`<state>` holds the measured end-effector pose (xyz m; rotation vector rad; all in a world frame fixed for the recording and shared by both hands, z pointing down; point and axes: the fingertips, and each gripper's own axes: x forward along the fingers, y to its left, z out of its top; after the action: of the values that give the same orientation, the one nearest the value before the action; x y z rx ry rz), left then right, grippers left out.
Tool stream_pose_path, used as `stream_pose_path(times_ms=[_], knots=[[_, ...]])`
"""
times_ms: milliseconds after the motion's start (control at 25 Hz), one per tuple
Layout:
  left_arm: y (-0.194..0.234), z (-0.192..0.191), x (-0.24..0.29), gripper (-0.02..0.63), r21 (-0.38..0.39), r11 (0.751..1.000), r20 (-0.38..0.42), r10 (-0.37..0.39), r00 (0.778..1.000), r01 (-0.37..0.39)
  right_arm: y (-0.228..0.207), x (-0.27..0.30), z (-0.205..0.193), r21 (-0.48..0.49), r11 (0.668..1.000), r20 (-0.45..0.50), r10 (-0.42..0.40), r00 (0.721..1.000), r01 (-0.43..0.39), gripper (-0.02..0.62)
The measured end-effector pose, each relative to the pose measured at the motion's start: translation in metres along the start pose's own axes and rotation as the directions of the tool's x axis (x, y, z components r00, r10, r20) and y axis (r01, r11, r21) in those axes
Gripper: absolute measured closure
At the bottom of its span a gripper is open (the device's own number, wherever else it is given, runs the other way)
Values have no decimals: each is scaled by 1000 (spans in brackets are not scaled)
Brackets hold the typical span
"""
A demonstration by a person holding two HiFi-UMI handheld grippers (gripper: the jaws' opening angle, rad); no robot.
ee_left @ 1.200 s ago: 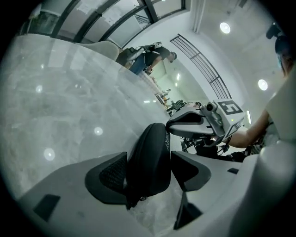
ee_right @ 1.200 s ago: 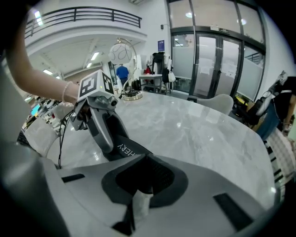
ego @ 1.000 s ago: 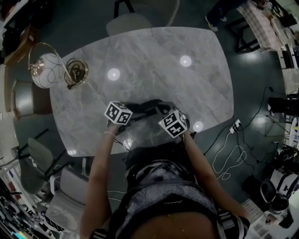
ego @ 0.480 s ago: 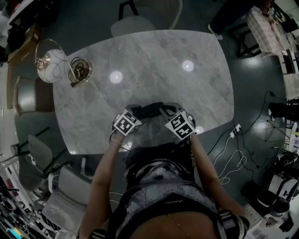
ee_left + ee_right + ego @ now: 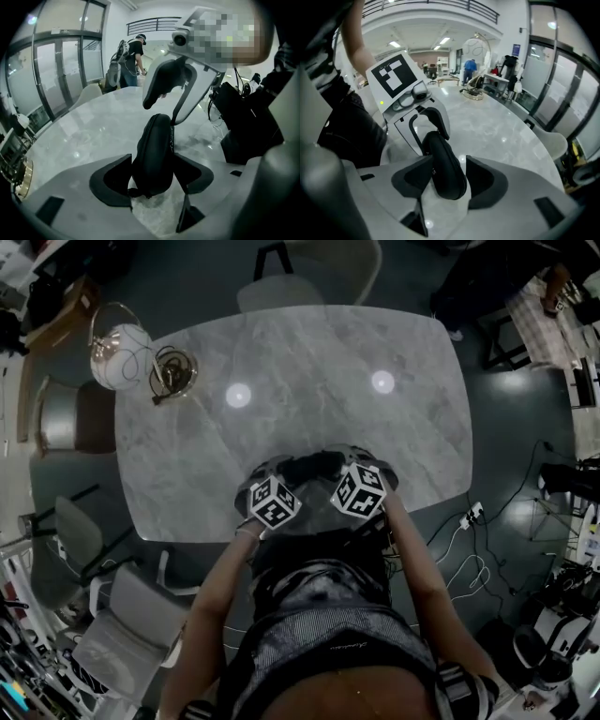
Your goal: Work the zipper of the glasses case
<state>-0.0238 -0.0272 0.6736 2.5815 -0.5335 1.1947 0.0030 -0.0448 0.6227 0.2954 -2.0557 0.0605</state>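
Left gripper view is giving you the clearest look: your left gripper (image 5: 152, 177) is clamping the black glasses case (image 5: 154, 150), both jaws pressing on its sides. The case is standing on its narrow edge and pointing away from you, its seam running up the right side.

Over in the right gripper view, your right gripper (image 5: 450, 183) is telling a different story. Its jaws have just been opening and are now standing wide. The other end of the case is sitting between them, close against the left-hand jaw, with a gap showing on the right-hand side, so nothing is being squeezed there.

From the head view, you are working at the middle of the near edge of the marble table (image 5: 309, 343). Your two grippers are facing each other, and the case is lying as a dark shape between them.

Up at the far left corner, a white globe (image 5: 120, 345) is sitting beside a coil of cables (image 5: 174, 371), well apart from the case.
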Motion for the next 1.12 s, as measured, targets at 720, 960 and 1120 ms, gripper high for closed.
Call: stream_pose_path(times_ms=[720,960,1120], knots=[[-6,-7,2,330,239,961,-27,153,988,-142,44,65,-7,-299,879,-387,243,889,-370,281],[-8,-11,6,330,282,948,-41,167,985,-149,46,70,-11,-282,883,-415,240,878,-375,279],[-5,-10,2,328,223,968,7,122,993,-120,47,81,-15,-299,878,-434,223,873,-373,278]])
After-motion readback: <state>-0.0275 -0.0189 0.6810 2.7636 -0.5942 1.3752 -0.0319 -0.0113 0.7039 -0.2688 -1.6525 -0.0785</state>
